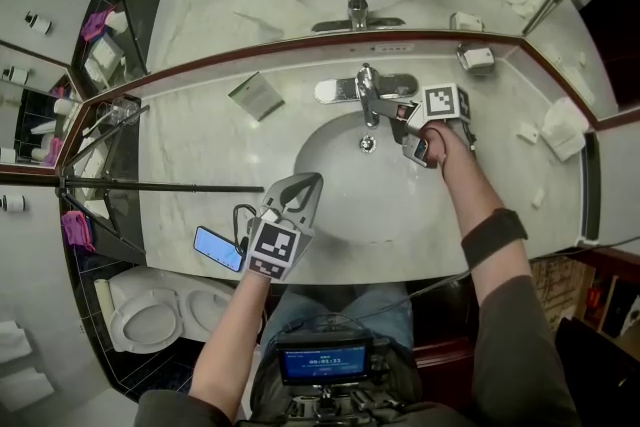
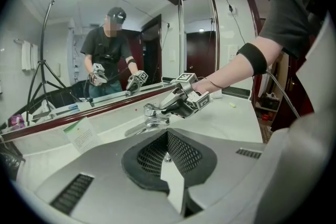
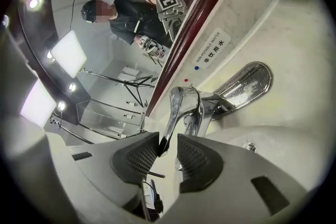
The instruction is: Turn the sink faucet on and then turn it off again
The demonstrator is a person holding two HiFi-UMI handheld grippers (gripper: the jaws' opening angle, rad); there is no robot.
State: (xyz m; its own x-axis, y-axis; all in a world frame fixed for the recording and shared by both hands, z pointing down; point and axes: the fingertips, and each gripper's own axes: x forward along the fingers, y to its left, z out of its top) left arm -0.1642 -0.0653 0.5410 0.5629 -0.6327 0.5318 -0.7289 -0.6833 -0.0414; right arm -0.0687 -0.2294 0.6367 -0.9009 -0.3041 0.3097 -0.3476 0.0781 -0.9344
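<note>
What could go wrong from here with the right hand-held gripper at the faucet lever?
Slip: only the tip of the thin, shiny faucet lever lies between the jaws of the right hand-held gripper, with a gap on one side, so it may slide out when moved.
Knock: the phone lies at the counter's front edge beside the shut left hand-held gripper; a careless move could push it off.
</note>
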